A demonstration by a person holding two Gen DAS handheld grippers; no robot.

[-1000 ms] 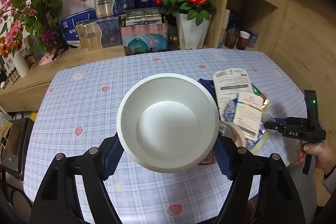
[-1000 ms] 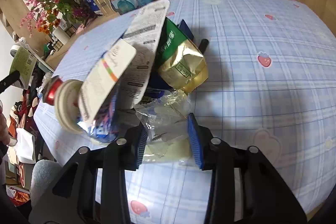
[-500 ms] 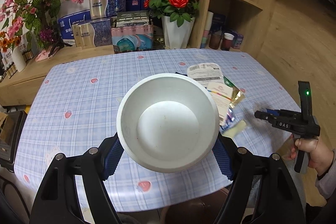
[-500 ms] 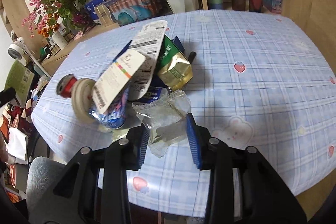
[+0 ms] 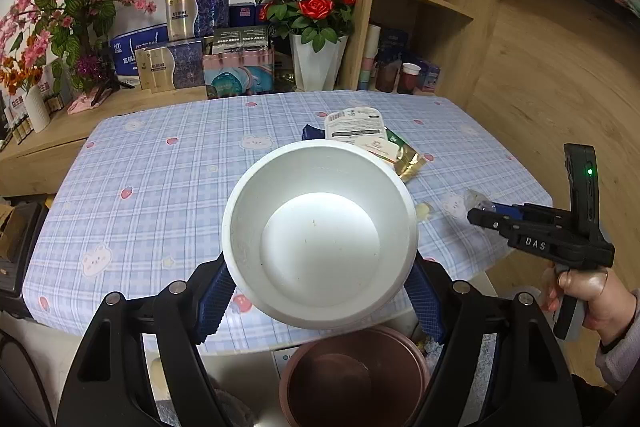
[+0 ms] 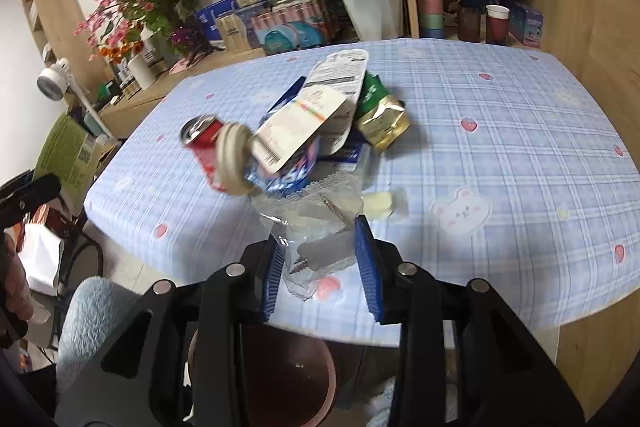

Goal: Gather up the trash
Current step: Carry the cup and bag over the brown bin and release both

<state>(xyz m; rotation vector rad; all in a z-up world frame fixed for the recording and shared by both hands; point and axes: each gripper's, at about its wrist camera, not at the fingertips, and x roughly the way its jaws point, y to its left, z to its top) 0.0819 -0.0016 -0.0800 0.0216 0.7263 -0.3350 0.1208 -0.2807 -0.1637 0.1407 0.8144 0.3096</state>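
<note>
My left gripper (image 5: 320, 295) is shut on a white foam bowl (image 5: 320, 247), held upright just off the front edge of the checked table (image 5: 160, 167). Below it stands a brown bin (image 5: 352, 375), open and seemingly empty. My right gripper (image 6: 322, 259) is shut on a crumpled clear plastic wrapper (image 6: 316, 223), also above the bin (image 6: 280, 379). In the left wrist view the right gripper (image 5: 480, 215) shows at the right in a person's hand. A trash pile lies on the table: white card packaging (image 6: 304, 127), a green-gold pouch (image 6: 380, 119), a red can (image 6: 202, 143) and a pale scrap (image 6: 378, 203).
Behind the table runs a wooden sideboard with pink blossoms (image 5: 60, 7), gift boxes (image 5: 176, 67) and a white vase of red roses (image 5: 316, 63). A wooden shelf unit with cups (image 5: 408, 79) stands at the right. A fluffy grey-blue cushion (image 6: 88, 319) sits by the bin.
Both grippers have drawn back from the pile to the table's front edge, so the brown bin has come into view below. The wrapper has left the pile with the right gripper.
</note>
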